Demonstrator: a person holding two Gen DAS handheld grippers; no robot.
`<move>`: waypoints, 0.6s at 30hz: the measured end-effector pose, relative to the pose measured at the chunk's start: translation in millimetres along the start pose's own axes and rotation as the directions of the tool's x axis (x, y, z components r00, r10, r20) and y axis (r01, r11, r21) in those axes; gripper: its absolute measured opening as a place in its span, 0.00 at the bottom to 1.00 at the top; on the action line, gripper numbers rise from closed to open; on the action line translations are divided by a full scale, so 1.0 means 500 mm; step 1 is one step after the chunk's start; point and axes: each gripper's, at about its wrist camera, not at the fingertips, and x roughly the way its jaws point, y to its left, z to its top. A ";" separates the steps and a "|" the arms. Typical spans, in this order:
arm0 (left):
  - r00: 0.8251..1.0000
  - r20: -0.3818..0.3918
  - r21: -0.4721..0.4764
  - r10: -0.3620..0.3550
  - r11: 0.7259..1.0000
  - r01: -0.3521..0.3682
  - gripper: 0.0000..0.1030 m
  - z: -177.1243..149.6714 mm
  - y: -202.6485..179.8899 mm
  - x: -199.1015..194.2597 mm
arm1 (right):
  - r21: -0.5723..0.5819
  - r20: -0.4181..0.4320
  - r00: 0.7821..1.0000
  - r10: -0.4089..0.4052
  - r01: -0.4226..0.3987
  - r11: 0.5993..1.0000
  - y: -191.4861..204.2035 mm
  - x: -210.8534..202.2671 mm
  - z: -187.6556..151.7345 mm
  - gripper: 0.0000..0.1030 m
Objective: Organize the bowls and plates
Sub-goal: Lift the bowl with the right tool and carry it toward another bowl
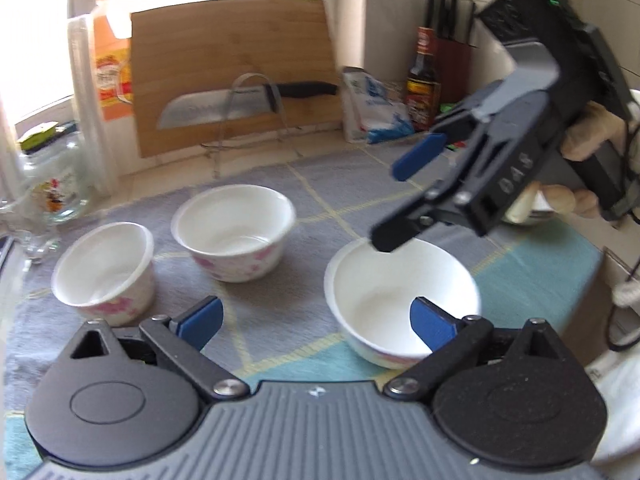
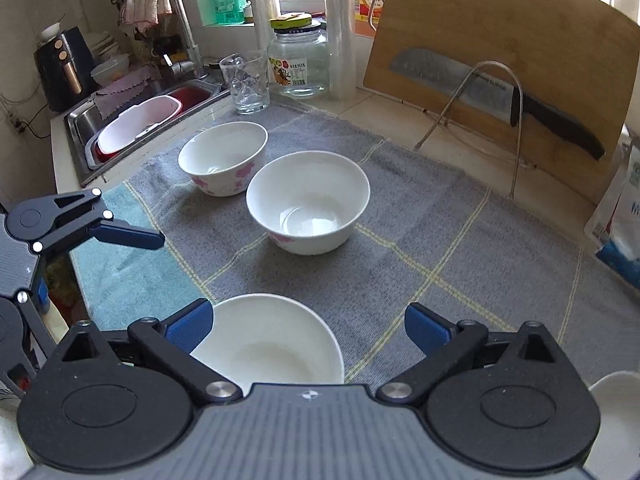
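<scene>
Both tongs are spread wide — the left gripper point(image 1: 316, 320) and right gripper point(image 2: 308, 326) are hovering by three white pink-flowered bowls point(image 2: 308, 200) sitting on a grey checked cloth point(image 2: 420, 248).

three bowls sat on the cloth point(image 2: 420, 216): the near bowl point(image 2: 272, 344) in front, the middle bowl point(image 2: 308, 200) behind it, the far bowl point(image 2: 223, 159) beyond, toward the sink point(image 2: 80, 128). behind them, a cutting board point(image 2: 500, 48) leaned upright, a knife point(image 2: 480, 84) before it.
</scene>
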 end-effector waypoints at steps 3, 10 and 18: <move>0.997 0.016 -0.035 0.075 0.997 -0.075 0.97 0.010 0.035 0.019 | -0.046 0.022 0.999 -0.032 0.033 0.998 0.000 0.003 0.027 1.00; 0.988 0.031 -0.047 0.148 0.988 -0.147 0.97 0.027 0.067 0.077 | -0.064 0.041 0.999 -0.021 0.024 0.998 -0.015 0.031 0.073 1.00; 0.988 0.006 -0.047 0.156 0.987 -0.155 0.93 0.028 0.073 0.123 | -0.049 0.037 0.999 -0.016 0.018 0.999 -0.033 0.072 0.094 1.00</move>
